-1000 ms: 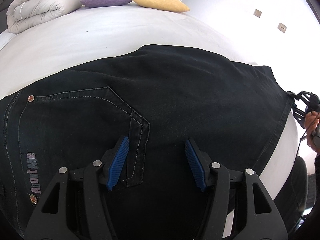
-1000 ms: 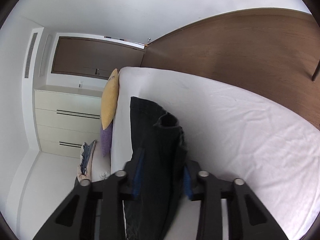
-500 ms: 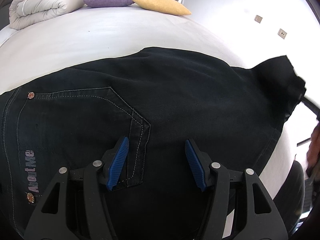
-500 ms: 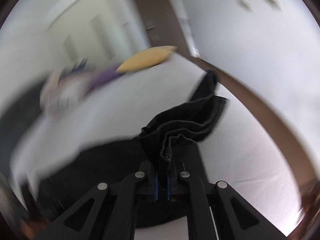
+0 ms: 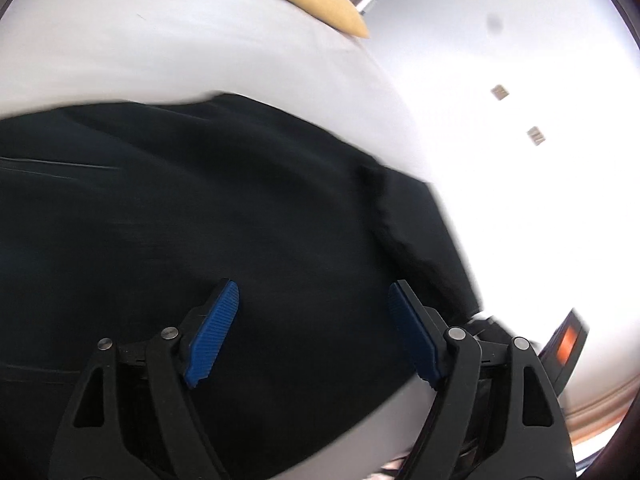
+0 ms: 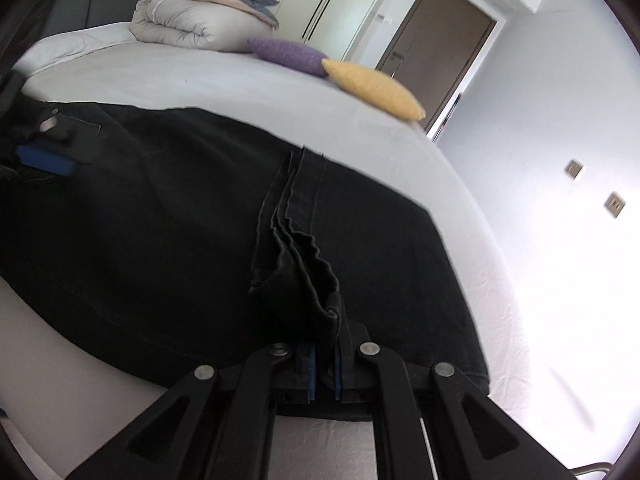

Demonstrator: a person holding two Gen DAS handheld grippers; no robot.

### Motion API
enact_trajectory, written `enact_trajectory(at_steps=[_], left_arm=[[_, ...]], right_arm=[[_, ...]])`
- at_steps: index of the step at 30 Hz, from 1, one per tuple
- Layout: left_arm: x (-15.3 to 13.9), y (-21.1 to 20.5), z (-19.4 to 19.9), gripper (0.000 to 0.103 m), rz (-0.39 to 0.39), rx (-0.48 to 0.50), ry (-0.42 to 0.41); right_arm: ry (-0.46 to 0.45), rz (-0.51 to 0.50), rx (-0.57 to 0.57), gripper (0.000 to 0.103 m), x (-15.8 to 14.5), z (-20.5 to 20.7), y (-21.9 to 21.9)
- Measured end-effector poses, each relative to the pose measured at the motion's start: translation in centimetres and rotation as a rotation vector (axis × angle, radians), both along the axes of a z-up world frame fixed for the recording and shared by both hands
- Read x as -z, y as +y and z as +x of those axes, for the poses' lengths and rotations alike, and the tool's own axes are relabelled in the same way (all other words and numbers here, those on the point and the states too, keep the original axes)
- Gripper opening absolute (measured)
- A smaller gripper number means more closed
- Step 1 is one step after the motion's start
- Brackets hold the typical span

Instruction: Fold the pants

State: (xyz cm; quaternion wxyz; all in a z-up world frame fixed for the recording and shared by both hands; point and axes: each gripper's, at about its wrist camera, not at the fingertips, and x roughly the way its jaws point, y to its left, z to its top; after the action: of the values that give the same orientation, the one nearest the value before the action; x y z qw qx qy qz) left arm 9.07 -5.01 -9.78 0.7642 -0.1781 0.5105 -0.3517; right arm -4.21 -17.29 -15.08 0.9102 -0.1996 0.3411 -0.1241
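white bed (image 6: 208, 80) under black pants (image 6: 160, 220), duvet (image 6: 192, 20), two cushions (image 6: 372, 86)

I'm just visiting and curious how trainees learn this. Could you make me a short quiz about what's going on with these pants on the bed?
1. True or false: the right gripper is shut on the hem of the pants.
2. Which cushion lies nearer the door? A) the purple cushion B) the yellow cushion
3. Fill in: the left gripper is ____ above the pants.

Key: 1 true. 2 B. 3 open.
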Motion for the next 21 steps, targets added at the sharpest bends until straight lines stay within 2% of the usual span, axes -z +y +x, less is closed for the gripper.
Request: enact_trajectory(at_steps=[4, 7, 11, 12, 13, 15, 17, 21], left_arm=[[0.1, -4.9, 1.6, 0.078, -0.08, 0.066, 0.1], [1.1, -7.8, 3.0, 0.079, -0.038, 0.067, 0.151], [2.1, -9.1, 4.0, 0.078, -0.096, 0.08, 0.225], [2.1, -9.2, 4.2, 0.073, -0.107, 0.085, 0.233], [2.1, -9.4, 4.4, 0.05, -0.111, 0.096, 0.232], [1.8, -9.0, 4.3, 0.023, -0.076, 0.126, 0.213], [1.5, -8.2, 4.6, 0.013, -0.061, 0.124, 0.187], [0.7, -5.0, 5.3, 0.009, -0.032, 0.106, 0.149]], right_arm=[[-0.043, -0.02, -0.015, 0.008, -0.9, -0.6, 0.6], [-0.069, -0.029, -0.03, 0.008, -1.5, -1.0, 1.1], [-0.076, -0.037, -0.053, 0.008, -1.8, -1.8, 1.6], [-0.075, -0.042, -0.061, 0.008, -1.8, -1.9, 1.9], [-0.075, -0.052, -0.073, 0.008, -1.6, -2.6, 2.3], [-0.073, -0.07, -0.099, 0.008, -1.4, -3.3, 3.4], [-0.07, -0.072, -0.131, 0.008, -1.6, -3.6, 4.8], [-0.063, -0.082, -0.212, 0.008, -1.9, -3.6, 7.8]])
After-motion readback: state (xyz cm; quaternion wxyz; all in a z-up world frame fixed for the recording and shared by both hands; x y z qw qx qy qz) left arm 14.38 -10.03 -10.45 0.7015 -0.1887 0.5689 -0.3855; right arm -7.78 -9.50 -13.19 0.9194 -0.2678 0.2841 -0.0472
